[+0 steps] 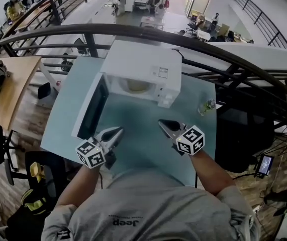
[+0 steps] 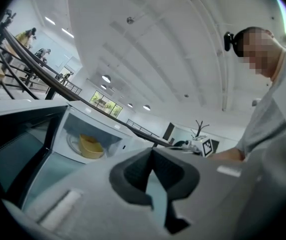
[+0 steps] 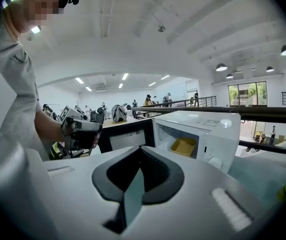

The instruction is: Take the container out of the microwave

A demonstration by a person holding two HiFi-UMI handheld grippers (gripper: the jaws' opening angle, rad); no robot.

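**Yellow container (image 1: pixel 137 86) left inside the open white microwave (image 1: pixel 143 64)**

The microwave door (image 1: pixel 90 109) is seen swung open at the left. The left gripper (image 1: pixel 118 130) is held shut and empty at the lower middle, over the blue-green table (image 1: pixel 143 149). The container is seen inside the microwave, at the upper middle. The right gripper (image 1: pixel 162 123) is shut and empty too.

Bright, even light from ceiling lamps (image 3: pixel 222 67) and far windows (image 3: pixel 245 94); shadows soft, strong fisheye bending with dark corners, nearest surfaces slightly blurred
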